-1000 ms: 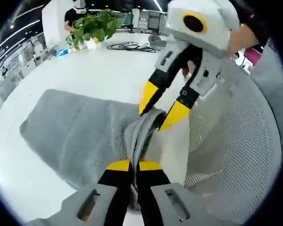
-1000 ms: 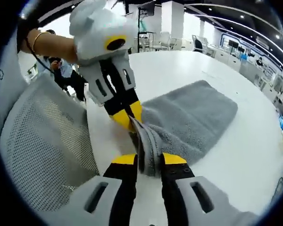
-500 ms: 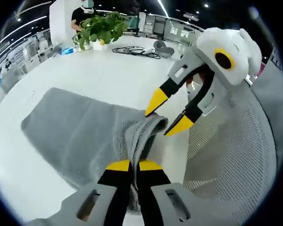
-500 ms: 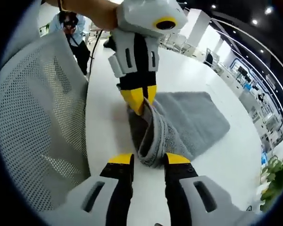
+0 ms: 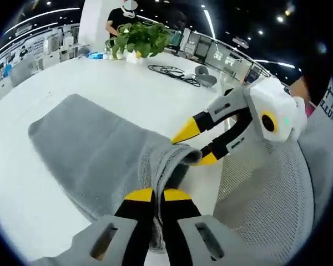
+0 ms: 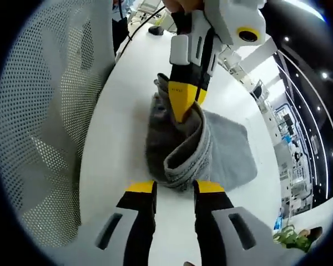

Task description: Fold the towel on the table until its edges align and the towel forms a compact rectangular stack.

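A grey towel (image 5: 89, 149) lies spread on the white table (image 5: 100, 83), with one edge lifted into a bunched fold. My left gripper (image 5: 158, 195) is shut on that fold. In the right gripper view it comes down from the top, and the left gripper (image 6: 186, 102) pinches the raised part of the towel (image 6: 227, 149). My right gripper (image 6: 175, 188) stands open, its jaws spread, with the rolled end of the fold just ahead between them. In the left gripper view the right gripper (image 5: 197, 147) reaches in from the right, its yellow tips apart on either side of the fold's edge.
A grey mesh chair back (image 5: 261, 205) stands close against the table's near edge, also seen as the chair back (image 6: 44, 111). At the far side of the table are a potted plant (image 5: 139, 39), a coil of black cable (image 5: 169, 71) and a standing person (image 5: 119, 11).
My right gripper's jaws have spread wider and let the fold go. My left gripper has stayed shut on the towel. Both cameras have shifted.
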The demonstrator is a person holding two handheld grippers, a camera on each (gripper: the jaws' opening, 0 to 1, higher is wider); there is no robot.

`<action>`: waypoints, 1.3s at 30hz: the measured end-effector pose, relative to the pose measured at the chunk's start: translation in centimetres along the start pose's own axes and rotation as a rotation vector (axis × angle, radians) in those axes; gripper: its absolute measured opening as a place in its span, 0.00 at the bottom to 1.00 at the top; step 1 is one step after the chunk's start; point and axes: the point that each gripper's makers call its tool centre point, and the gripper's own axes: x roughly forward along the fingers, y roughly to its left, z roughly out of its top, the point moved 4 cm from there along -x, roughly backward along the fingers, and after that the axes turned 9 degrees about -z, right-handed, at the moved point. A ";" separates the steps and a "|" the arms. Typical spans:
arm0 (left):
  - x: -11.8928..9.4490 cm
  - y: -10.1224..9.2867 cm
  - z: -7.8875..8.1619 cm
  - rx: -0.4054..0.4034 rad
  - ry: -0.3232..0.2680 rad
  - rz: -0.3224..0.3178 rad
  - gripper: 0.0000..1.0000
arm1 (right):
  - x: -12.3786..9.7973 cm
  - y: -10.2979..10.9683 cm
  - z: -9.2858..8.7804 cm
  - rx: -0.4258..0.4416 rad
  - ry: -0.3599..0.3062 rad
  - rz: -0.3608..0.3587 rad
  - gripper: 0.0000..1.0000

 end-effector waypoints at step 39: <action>-0.2 0.3 -1.9 0.292 0.141 0.191 0.06 | -0.4 -4.7 1.8 0.793 -0.134 -0.008 0.03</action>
